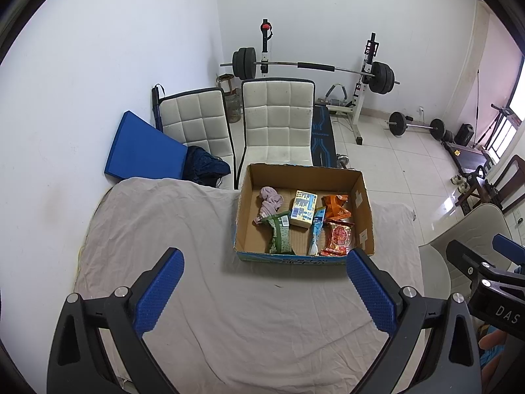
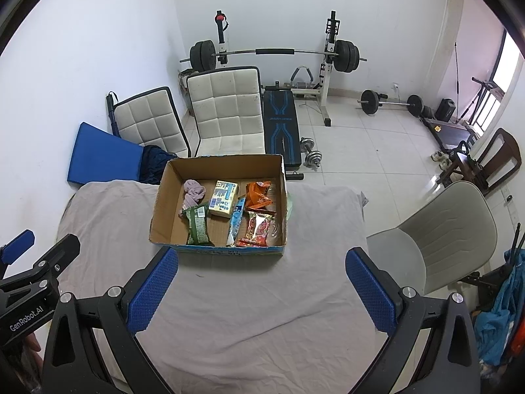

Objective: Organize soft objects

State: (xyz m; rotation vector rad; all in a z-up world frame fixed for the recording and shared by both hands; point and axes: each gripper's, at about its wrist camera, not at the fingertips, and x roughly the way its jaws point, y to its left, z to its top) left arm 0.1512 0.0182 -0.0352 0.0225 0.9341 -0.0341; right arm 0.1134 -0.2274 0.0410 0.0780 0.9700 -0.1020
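Observation:
An open cardboard box (image 1: 362, 203) (image 2: 164, 197) stands on a table covered with a grey cloth (image 1: 164, 229) (image 2: 262, 295). Inside lie a pink cloth (image 1: 270, 202) (image 2: 193, 192), a green packet (image 1: 279, 233) (image 2: 197, 223), a cream-and-blue carton (image 1: 303, 208) (image 2: 223, 198), a light blue pouch (image 1: 316, 229) (image 2: 236, 220), an orange packet (image 1: 336, 207) (image 2: 259, 193) and a red packet (image 1: 339, 238) (image 2: 259, 229). My left gripper (image 1: 264, 269) is open and empty, short of the box's near wall. My right gripper (image 2: 261, 269) is open and empty, just right of it.
Two white padded chairs (image 1: 277, 121) (image 2: 229, 111) stand behind the table, with a blue mat (image 1: 141, 147) against the left wall. A grey plastic chair (image 2: 443, 233) stands right of the table. A barbell rack (image 1: 311, 65) and bench stand at the back.

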